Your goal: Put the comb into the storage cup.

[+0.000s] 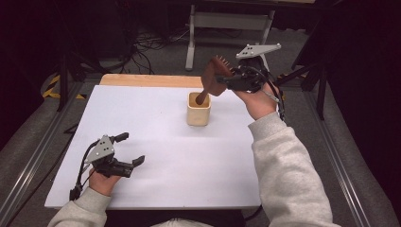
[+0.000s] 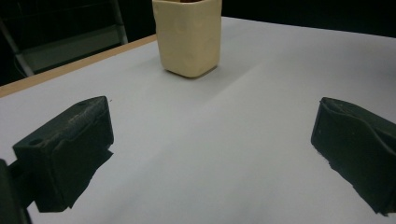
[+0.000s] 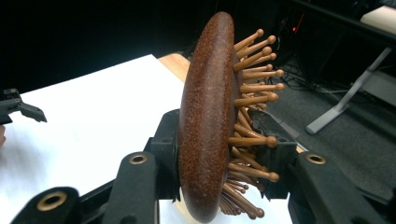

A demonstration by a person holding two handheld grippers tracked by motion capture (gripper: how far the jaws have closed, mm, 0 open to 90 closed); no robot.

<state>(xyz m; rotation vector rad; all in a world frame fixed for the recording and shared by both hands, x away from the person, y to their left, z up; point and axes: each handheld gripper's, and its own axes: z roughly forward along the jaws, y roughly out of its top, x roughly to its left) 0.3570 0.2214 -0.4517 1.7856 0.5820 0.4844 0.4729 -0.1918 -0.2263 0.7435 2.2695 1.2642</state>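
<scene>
Two grippers: one in each hand, well apart on a white table top.
Right gripper: clenched on the head of a brown wooden hairbrush, one jaw on the smooth back, the other among the pins (the right gripper view shows this close up, the head standing on edge between the black jaws).
Hairbrush: tilted, head up and leaning toward the far right, handle end down inside the cream cup; whether the handle touches the cup's bottom I cannot tell.
Pins: round-tipped wooden pegs, pointing away from the smooth back toward the dark side of the room.
Cream cup: squarish with rounded corners, upright on the white top a little beyond its middle; in the left gripper view its lower body stands ahead of the jaws, with bare surface between.
Left gripper: released, jaws spread wide with nothing between them, low over the near left part of the table, aimed across toward the cup.
In the way: nothing lies between the left gripper and the cup; the right hand and its gripper hang over the cup's far right side.
Around: a strip of bare wood along the table's far edge, a white metal stand on the floor beyond, loose cables near it, rails along both sides.
Sleeves: light grey, both forearms coming in from the near edge.
</scene>
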